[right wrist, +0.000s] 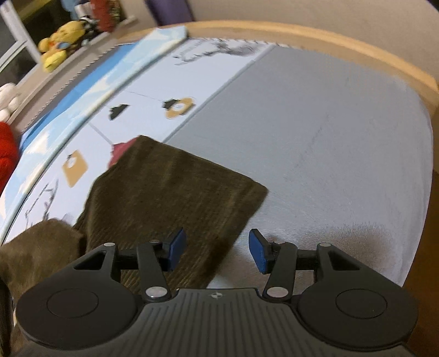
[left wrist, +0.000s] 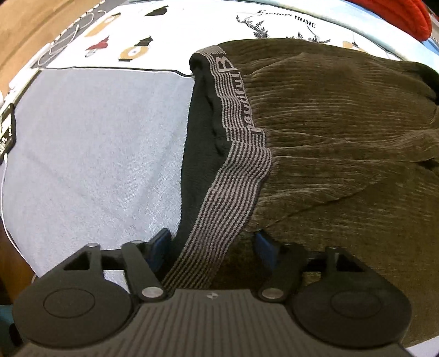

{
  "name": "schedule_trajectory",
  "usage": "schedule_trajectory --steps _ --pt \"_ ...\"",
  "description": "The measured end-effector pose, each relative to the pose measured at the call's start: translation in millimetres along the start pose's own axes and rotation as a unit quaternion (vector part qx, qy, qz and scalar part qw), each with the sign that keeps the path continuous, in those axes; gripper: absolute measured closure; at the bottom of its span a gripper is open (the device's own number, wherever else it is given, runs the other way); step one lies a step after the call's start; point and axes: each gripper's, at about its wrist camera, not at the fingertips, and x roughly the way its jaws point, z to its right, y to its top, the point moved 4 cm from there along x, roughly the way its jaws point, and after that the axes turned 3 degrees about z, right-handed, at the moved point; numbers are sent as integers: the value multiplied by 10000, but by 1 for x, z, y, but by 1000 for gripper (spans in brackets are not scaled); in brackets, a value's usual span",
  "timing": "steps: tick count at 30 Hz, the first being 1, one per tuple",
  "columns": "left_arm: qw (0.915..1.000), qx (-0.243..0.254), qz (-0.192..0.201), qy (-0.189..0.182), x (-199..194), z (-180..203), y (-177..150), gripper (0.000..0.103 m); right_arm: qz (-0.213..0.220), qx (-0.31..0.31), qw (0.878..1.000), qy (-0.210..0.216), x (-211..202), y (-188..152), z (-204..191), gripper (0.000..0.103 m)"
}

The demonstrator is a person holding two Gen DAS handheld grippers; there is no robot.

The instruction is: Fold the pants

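Note:
The pants [left wrist: 343, 131] are olive-brown ribbed fabric with a striped grey-and-black waistband [left wrist: 233, 170]. They lie on a pale blue bed sheet [left wrist: 96, 142]. In the left wrist view my left gripper [left wrist: 212, 244] is open, its blue pads on either side of the waistband's near end. In the right wrist view a pant leg [right wrist: 170, 203] lies flat with its hem toward the bed's middle. My right gripper [right wrist: 216, 252] is open and empty, just above the leg's near edge.
A printed white bed cover [left wrist: 164, 35] lies beyond the pants. A red item [left wrist: 400, 16] sits at the far right. A wooden bed frame [right wrist: 329, 38] curves round the mattress. Plush toys [right wrist: 60, 38] sit on a shelf at the far left.

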Motion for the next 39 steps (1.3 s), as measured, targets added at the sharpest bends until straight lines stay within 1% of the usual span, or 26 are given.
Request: schedule_trajectory --steps 3,7,9,11,12,13,14,16,19,22,24,26,28,30,32,33,35,36,37,38,39 --pt "10000 -7 15 -6 4 -1 4 44 -151 -12 9999 -79 15 0 1 49" --pt "10000 75 20 -17 7 0 4 44 -344 92 9993 -86 36 -1 2 49" --pt "10000 85 5 -40 9 0 4 44 -296 68 9995 -98 41 0 -2 48" --pt "9999 122 -4 -66 10 0 5 44 -186 -165 9997 -87 42 0 -11 80" --pt "9999 151 2 -82 10 0 5 47 -136 -235 9996 -72 42 0 -14 93" --pt "9998 192 15 -98 10 1 4 53 -96 -247 9996 -78 40 0 -16 94" --pt "9996 250 40 -114 9 3 4 56 -28 -249 9996 -94 37 1 -17 94" --pt "9991 387 113 -125 6 4 4 65 136 -170 9997 -95 27 5 -15 95" --pt "9982 521 241 -185 -1 5 3 70 326 -174 9991 -218 9 8 -11 97" --pt "9964 674 418 -285 -12 5 -1 74 374 -148 9986 -340 -6 8 -3 97" --pt "9950 792 491 -365 -19 7 -4 76 407 -188 9976 -520 -18 5 2 97" --pt "9935 934 504 -412 -24 8 -7 77 379 -119 9966 -717 -26 2 10 97" --pt "9918 1075 542 -419 -29 7 -9 78 265 35 9952 -943 -34 -2 24 97" --pt "9908 1122 621 -423 -34 4 -8 78 115 184 9918 -1262 -40 -7 39 97" --pt "9906 1150 617 -416 -35 1 -7 78 -11 401 9876 -1517 -47 -12 53 98" --pt "9906 1165 588 -410 -34 0 -6 78 -137 474 9861 -1587 -47 -14 60 97" --pt "9898 1274 524 -355 -31 2 -5 76 -371 552 9852 -1577 -43 -19 65 97" --pt "9898 1298 491 -321 -30 3 -3 72 -429 577 9856 -1528 -41 -20 65 97" --pt "9900 1312 447 -258 -28 4 -1 64 -421 612 9867 -1446 -41 -20 63 97" --pt "9905 1299 411 -189 -25 4 0 60 -381 593 9876 -1403 -41 -17 60 96" --pt "9911 1270 383 -117 -24 5 2 57 -324 494 9877 -1449 -42 -15 56 95"
